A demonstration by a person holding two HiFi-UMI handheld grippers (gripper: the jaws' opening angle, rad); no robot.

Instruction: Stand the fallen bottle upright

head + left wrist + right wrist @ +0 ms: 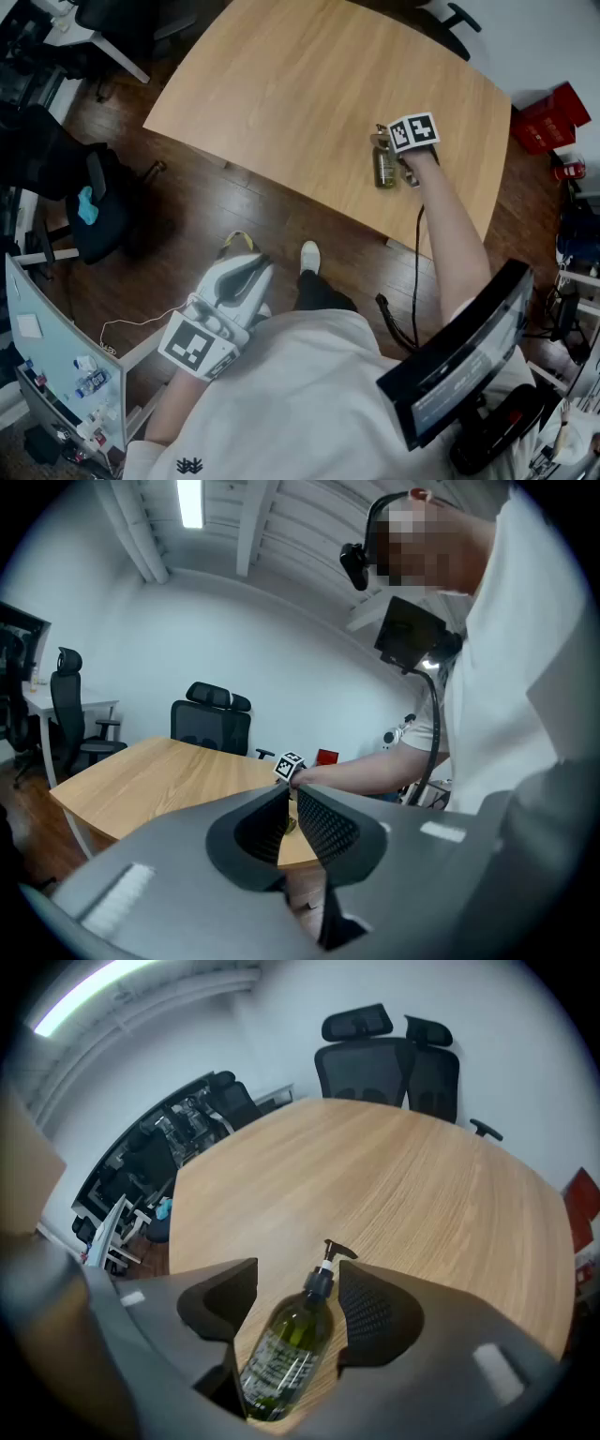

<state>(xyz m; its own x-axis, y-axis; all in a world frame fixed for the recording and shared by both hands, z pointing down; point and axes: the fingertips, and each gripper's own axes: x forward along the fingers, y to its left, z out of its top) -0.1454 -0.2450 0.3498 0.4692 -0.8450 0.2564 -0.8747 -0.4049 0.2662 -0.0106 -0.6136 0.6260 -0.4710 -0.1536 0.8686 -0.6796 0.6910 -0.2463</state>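
Left gripper [290, 799] hangs at 7 o'clock in the head view, off the table [281, 84] and above the wood floor beside the person's leg. Its jaws are pressed together on nothing, and it takes no part in the job. The bottle [291, 1335], green with a black pump, sits at 2 o'clock in the head view, near the table's right edge. It appears to lie on its side, with the pump toward 12 o'clock. The right gripper [298, 1281], at the end of an outstretched arm, is lowered over it. Its 2 jaws are spread and straddle the bottle's shoulder and neck, with a sliver of table showing on either side. The grip does not look closed.

The approach looks complete, and the work itself appears to lie ahead: clamp the body, tip it onto its base, and release it. The bottle is not yet upright.
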